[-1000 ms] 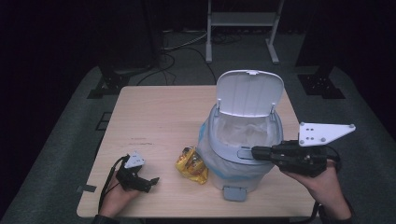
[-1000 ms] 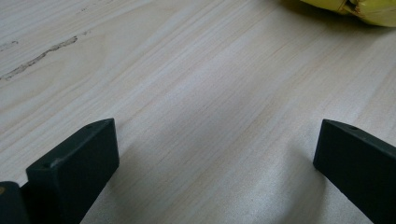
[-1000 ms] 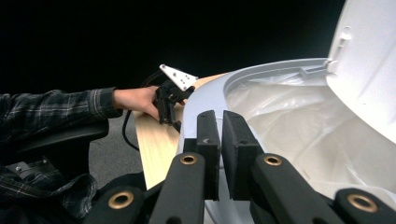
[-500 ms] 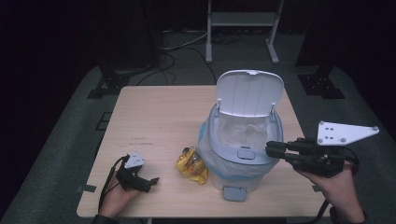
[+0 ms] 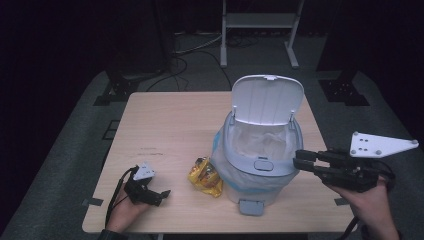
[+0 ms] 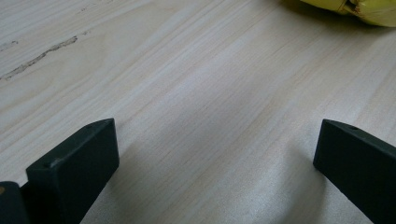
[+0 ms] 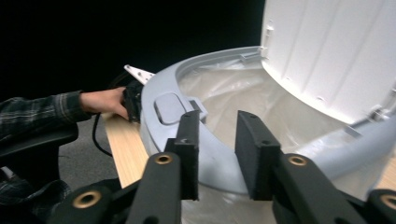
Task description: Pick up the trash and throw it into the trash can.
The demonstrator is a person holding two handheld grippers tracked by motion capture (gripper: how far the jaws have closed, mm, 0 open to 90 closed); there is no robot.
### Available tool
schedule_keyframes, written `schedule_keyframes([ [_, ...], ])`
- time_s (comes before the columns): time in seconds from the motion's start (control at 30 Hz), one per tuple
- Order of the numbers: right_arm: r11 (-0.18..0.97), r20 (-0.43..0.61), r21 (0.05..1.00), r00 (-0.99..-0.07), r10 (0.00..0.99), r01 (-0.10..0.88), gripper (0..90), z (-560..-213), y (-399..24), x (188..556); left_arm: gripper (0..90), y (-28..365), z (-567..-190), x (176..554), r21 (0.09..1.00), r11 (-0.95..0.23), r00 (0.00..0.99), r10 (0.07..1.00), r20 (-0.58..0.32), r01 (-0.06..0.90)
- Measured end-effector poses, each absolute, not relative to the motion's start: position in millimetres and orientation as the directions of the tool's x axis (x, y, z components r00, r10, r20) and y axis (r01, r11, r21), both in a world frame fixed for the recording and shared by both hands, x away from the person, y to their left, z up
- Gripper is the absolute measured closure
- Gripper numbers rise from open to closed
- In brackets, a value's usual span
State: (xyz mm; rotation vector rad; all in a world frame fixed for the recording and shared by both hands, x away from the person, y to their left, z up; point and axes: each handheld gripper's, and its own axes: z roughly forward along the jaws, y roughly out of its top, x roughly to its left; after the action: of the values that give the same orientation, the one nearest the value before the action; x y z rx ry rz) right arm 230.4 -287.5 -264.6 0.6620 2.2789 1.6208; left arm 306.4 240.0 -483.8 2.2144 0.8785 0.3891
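Bin (image 5: 260, 160), grey-blue with a white lid (image 5: 267, 99), standing upright on the right half of the table (image 5: 170, 125); long axis vertical, lid hinged at the far rim and raised to face the person, latch tab (image 5: 263, 165) and foot pedal (image 5: 250, 206) on the near side. Clear liner bag (image 5: 260, 142) inside, its edge folded over the rim. Yellow packet (image 5: 205, 176) lying flat on the table just beside the bin's left base, long axis running from far-left to near-right; in the left gripper view only a corner of it (image 6: 355, 7) shows, cut off by the top edge. Left gripper (image 5: 159, 194) resting on the near-left part of the table, held in a hand (image 5: 125, 210), jaws spread wide with nothing but bare wood between them. Right gripper (image 5: 300, 161) held in the air just right of the bin's near rim, pointing left toward it; jaws part-way apart, gripping nothing, and whether they touch the rim cannot be told. Surface: pale wood-grain tabletop with a dark scuff (image 6: 39, 56). Room: dark, grey carpet (image 5: 70, 165), cables (image 5: 185, 55) on the floor and a white metal stand (image 5: 260, 22) beyond the table. The bin's contents under the liner are hard to make out; surroundings are lost in shadow.
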Motion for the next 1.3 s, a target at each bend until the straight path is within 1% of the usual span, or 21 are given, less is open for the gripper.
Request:
schedule_keyframes([
  [0.1, 0.266, 0.051, 0.939, -0.852, 0.520, 0.218, 67.6, -265.8, -291.4, 229.4, 0.0, 240.1, -483.8, 306.5, 0.712, -0.516, 0.723, 0.690, 0.017, 0.476],
  [0.17, 0.261, 0.052, 0.938, -0.838, 0.544, 0.228, 64.5, -268.8, -298.8, 227.6, 0.0, 240.0, -483.8, 306.5, 0.713, -0.515, 0.723, 0.690, 0.016, 0.476],
  [0.2, 0.261, 0.052, 0.938, -0.838, 0.544, 0.228, 64.5, -268.8, -298.8, 227.6, 0.0, 240.0, -483.8, 306.5, 0.713, -0.515, 0.723, 0.690, 0.016, 0.476],
  [0.23, 0.258, 0.051, 0.938, -0.827, 0.560, 0.233, 61.4, -271.2, -303.8, 226.6, 0.0, 240.1, -483.8, 306.5, 0.712, -0.516, 0.723, 0.690, 0.017, 0.476],
  [0.53, 0.255, 0.058, 0.928, -0.783, 0.620, 0.271, 49.8, -287.4, -320.0, 228.8, 0.0, 240.0, -483.8, 306.4, 0.713, -0.515, 0.723, 0.690, 0.016, 0.476],
  [0.8, 0.262, 0.037, 0.927, -0.762, 0.646, 0.267, 37.9, -300.8, -328.1, 230.6, 0.0, 240.0, -483.9, 306.4, 0.713, -0.515, 0.723, 0.691, 0.016, 0.476],
  [1.1, 0.289, 0.011, 0.917, -0.741, 0.671, 0.275, 31.2, -321.9, -336.0, 234.4, 0.0, 240.1, -483.6, 306.4, 0.711, -0.517, 0.724, 0.690, 0.016, 0.477],
  [1.13, 0.293, 0.005, 0.915, -0.734, 0.679, 0.278, 29.5, -329.1, -338.5, 235.8, 0.0, 240.1, -483.6, 306.4, 0.711, -0.517, 0.724, 0.690, 0.016, 0.477],
  [1.27, 0.297, 0.008, 0.908, -0.723, 0.691, 0.294, 28.1, -340.0, -341.6, 238.1, 0.0, 240.1, -483.7, 306.4, 0.711, -0.517, 0.724, 0.690, 0.016, 0.477],
  [1.3, 0.296, 0.009, 0.908, -0.719, 0.695, 0.296, 26.6, -347.2, -343.2, 239.5, 0.0, 240.1, -483.7, 306.4, 0.711, -0.517, 0.724, 0.690, 0.016, 0.477],
])
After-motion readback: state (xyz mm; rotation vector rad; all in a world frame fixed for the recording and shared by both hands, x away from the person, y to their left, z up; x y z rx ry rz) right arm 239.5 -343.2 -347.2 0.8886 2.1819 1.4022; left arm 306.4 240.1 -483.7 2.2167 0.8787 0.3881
